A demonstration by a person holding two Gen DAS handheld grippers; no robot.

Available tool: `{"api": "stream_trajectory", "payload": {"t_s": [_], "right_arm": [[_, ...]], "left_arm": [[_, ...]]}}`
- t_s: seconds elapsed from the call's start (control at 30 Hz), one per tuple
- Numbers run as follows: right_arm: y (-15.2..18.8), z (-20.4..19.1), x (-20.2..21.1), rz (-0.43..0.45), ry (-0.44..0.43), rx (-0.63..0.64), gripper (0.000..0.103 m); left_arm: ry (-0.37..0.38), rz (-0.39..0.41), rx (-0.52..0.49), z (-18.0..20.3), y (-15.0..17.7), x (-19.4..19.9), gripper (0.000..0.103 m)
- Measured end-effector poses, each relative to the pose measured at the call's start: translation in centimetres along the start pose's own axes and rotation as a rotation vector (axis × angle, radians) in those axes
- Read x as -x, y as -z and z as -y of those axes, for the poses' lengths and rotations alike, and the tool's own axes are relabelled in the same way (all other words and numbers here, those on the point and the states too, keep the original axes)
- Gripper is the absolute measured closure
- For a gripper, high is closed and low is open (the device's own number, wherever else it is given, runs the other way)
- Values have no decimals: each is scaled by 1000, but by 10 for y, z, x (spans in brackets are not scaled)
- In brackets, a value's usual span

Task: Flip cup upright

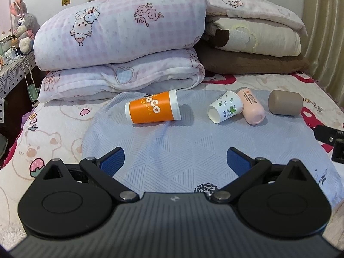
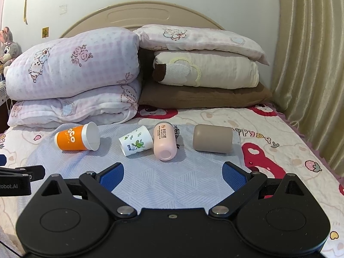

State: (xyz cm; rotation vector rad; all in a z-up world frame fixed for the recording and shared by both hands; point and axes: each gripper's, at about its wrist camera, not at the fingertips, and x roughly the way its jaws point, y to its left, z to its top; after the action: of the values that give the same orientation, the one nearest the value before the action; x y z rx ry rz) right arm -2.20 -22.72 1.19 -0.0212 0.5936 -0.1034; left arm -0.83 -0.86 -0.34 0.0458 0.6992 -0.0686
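Note:
Several cups lie on their sides on a light blue mat on the bed. From left to right they are an orange paper cup, a white paper cup with green leaves, a pink cup and a taupe cup. The white and pink cups touch. My left gripper is open and empty, short of the cups. My right gripper is open and empty, short of the pink cup.
Folded quilts and pillows are stacked behind the mat against the headboard. A curtain hangs at the right. A plush rabbit and cables sit on a side table at the left. The right gripper shows at the left wrist view's right edge.

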Motion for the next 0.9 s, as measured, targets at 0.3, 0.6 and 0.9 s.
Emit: {"api": "stream_trajectory", "payload": {"t_s": [0.3,0.6,0.9], "right_arm": [[0,0,-1,-4,-2,0,3],[1,1,-2,-16,-24,-13,3],[-11,2,0,-120,-292,-15,3]], "left_arm": [[2,-19,-22,2,1,-4,0],[11,-46,-33,-1,-1,-5,0],[86,-22,-142,-39,-37,0,0]]}}
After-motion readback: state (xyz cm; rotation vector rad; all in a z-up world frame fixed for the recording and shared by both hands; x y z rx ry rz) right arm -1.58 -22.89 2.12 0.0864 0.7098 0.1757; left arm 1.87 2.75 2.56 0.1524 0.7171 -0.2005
